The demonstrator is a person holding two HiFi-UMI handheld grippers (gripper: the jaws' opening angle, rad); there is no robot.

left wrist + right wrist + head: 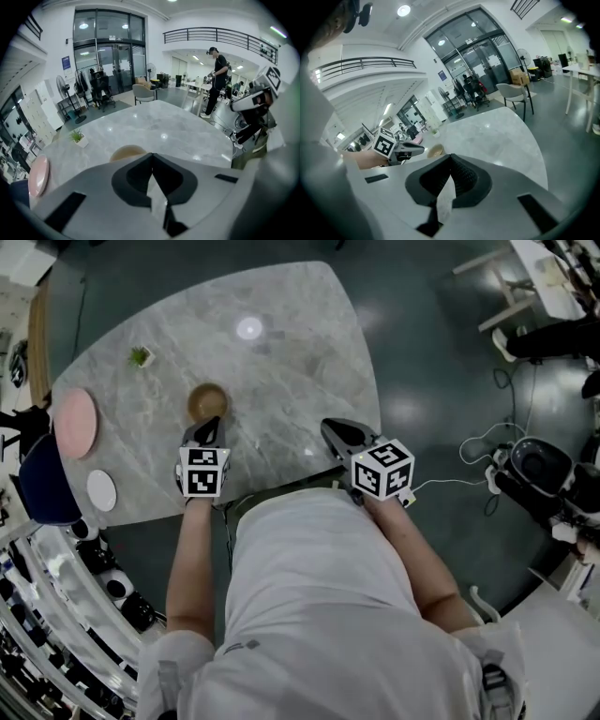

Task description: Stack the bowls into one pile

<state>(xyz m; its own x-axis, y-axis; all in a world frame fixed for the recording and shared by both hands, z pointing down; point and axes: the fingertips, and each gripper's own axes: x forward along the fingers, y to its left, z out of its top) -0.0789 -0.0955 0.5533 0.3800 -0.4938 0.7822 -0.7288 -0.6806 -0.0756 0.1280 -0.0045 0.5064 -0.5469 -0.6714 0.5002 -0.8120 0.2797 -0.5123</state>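
A tan bowl (208,401) stands upright on the grey marble table (291,343), left of the middle; whether others are nested in it I cannot tell. My left gripper (210,423) hovers just at its near rim, shut, with nothing between the jaws. In the left gripper view the bowl (127,151) peeks out just beyond the closed tips of the left gripper (152,157). My right gripper (330,427) is over the table's near right edge, apart from the bowl, shut and empty. From the right gripper view the bowl (436,151) lies to the left past the right gripper (450,158).
A pink plate (75,423) and a small white plate (101,490) lie at the table's left edge. A little potted plant (141,356) stands at the far left. A dark blue chair (47,479) sits beside the left edge. Cables and gear lie on the floor (525,465) at right.
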